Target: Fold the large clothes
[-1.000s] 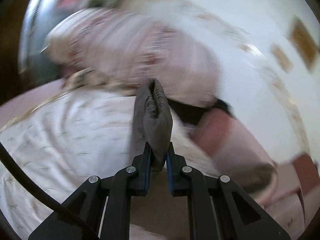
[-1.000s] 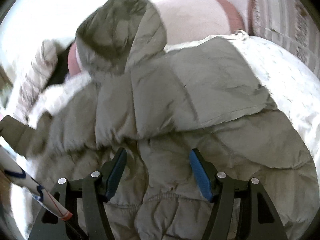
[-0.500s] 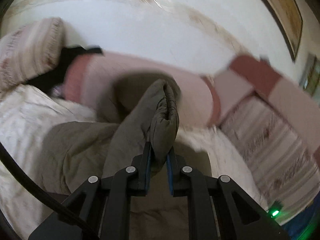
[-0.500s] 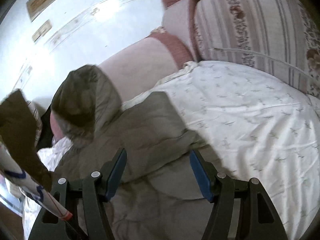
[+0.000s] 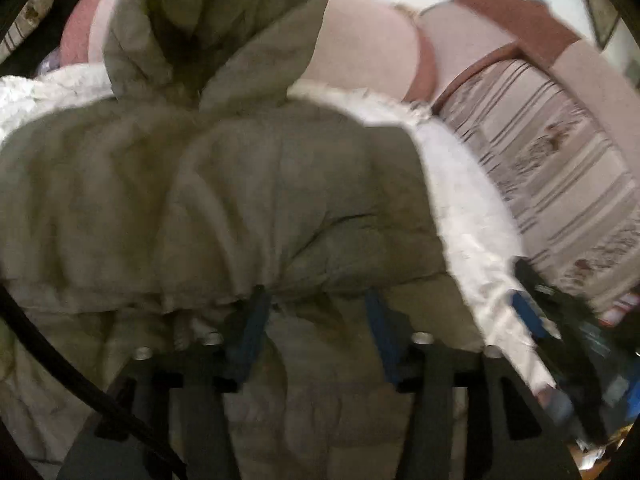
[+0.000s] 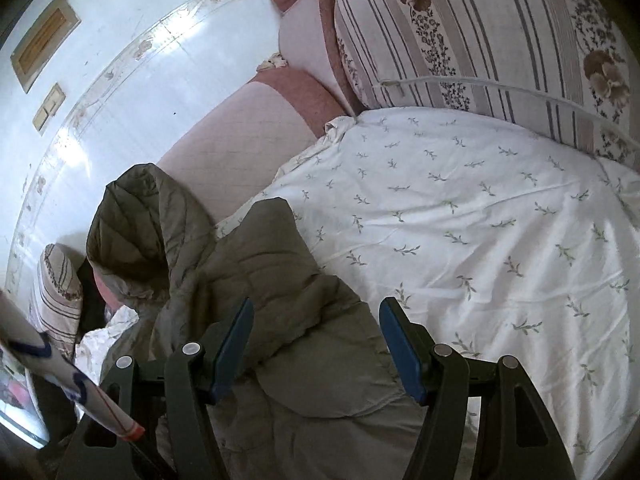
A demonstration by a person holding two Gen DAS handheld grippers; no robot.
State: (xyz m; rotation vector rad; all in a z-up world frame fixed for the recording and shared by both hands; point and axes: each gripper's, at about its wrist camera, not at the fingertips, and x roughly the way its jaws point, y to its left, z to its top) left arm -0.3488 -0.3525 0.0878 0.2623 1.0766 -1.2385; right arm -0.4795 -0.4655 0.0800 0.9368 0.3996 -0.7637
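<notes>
Jacket (image 5: 248,200) is the word for what I am folding: a padded olive coat with a hood (image 5: 208,28), spread on the white sprigged bedsheet (image 6: 460,216) with its hood up against the pink headboard (image 6: 236,140). My left gripper (image 5: 316,320) is opening over it right now; its 2 blue pads stand apart and press nothing, with a gathered cuff or hem of the coat lying just ahead of them and quilted cloth bulging up between the jaws. My right gripper (image 6: 316,332) hangs spread and empty above the near side of the coat, pads clear of the fabric. I judge that I am at the end of 1 fold, a sleeve or side laid in over the body, and letting it go. The next move, as I read it, calls for lifting the left claw straight off so the puffy cloth does not drag with it, then taking the opposite edge or the hem for the second fold. In the right view the coat's right edge sits well inside the sheet, with broad bare sheet beyond it toward the striped floral cushions (image 6: 500,40), so there is ample room on that side. On the far left, a striped pillow (image 6: 60,292) and dark clutter crowd the hood, and the left view is blurred, so I cannot judge the margin there.
</notes>
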